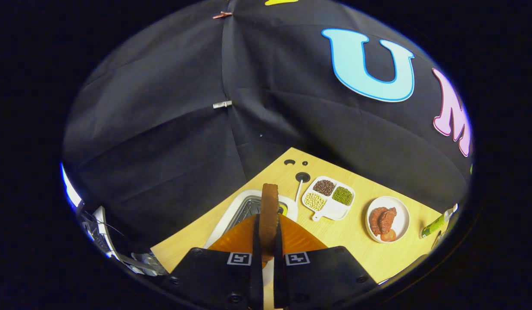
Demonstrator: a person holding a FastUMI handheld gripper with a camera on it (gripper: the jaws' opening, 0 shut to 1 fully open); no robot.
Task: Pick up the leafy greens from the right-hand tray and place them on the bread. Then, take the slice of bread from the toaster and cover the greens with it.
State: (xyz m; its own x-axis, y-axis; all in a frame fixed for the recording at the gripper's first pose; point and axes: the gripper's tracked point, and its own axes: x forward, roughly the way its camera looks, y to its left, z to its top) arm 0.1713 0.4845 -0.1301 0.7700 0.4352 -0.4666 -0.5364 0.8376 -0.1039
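I hold a slice of bread (269, 211) edge-up, both fingers of my gripper (268, 247) pressed against its faces, above the wooden table (356, 245). Beyond the fingers lies a metal tray (244, 206); to its right, a divided dish of beans (328, 197) and a plate of meat (387, 218).

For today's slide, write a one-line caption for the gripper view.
Gripper shut on an upright bread slice, above the wooden table.
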